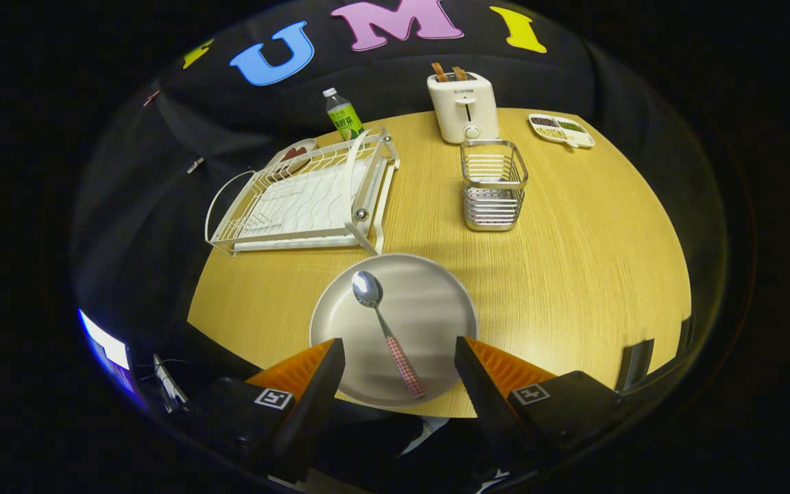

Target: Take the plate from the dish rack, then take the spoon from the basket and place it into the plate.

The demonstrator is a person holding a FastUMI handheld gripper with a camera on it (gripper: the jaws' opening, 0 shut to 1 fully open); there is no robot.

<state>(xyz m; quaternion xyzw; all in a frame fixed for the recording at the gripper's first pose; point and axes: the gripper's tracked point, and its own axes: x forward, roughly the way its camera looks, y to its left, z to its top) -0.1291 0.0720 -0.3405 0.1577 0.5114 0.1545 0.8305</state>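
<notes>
Wood-grain desk fills the middle of the frame, backed by black cloth. At lower centre the plate sits near the desk's front edge, with the spoon lying inside it, bowl away from the claw, which is spread wide and holds nothing. The dish rack at centre left and the basket beyond both look empty. The risk appears small: a careless withdrawal could let a finger clip the plate's near rim, tipping it off the edge or sliding the spoon out.
</notes>
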